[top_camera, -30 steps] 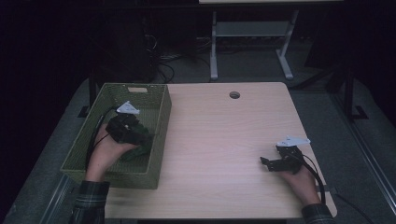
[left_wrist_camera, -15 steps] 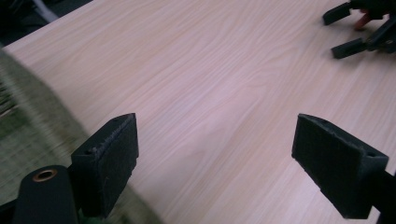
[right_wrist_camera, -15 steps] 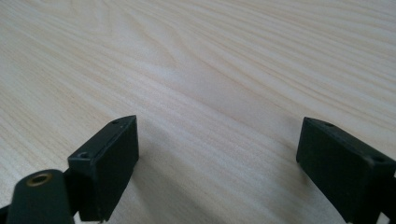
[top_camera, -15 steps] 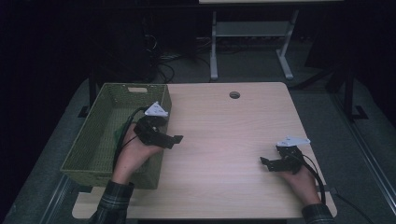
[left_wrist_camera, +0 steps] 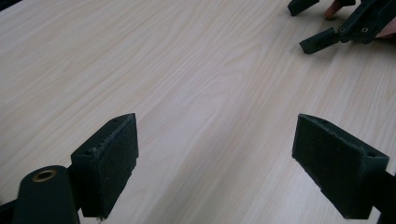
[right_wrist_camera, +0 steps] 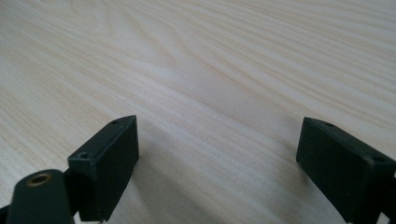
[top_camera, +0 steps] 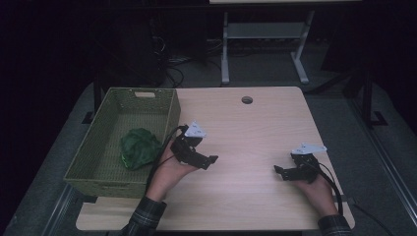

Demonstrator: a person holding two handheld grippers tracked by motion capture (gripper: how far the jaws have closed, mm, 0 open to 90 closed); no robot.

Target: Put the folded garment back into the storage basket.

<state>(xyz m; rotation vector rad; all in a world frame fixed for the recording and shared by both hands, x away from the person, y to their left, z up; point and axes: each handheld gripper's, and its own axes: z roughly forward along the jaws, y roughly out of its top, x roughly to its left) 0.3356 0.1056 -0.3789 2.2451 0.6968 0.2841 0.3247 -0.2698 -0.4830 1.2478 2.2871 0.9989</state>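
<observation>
Table (top_camera: 246, 142): pale wood grain, round hole near its 12 o'clock edge, bare across the middle.

Basket (top_camera: 98, 157): green woven, sits on the table's 9 o'clock side and overhangs that edge. Inside, toward the 4 o'clock corner of its floor, lies a crumpled green cloth (top_camera: 139, 147), resting loose, touched by neither tool.

Left tool (top_camera: 209, 160): on the table just at 3 o'clock of the basket wall, held in the left hand (top_camera: 169, 169), pointing toward 4 o'clock. In the left gripper view (left_wrist_camera: 215, 158) its two black jaws stand spread wide over bare wood, nothing between them, pads touching nothing. Grey three-cornered plate on top; cable trails back toward the basket.

Right tool (top_camera: 281, 172): low over the table near the 4 o'clock corner, held in the right hand (top_camera: 317, 189), pointing toward 9 o'clock, at the left tool, the two well apart. In the right gripper view (right_wrist_camera: 217, 163) the jaws gape equally wide, empty, with only wood grain beyond them.
</observation>
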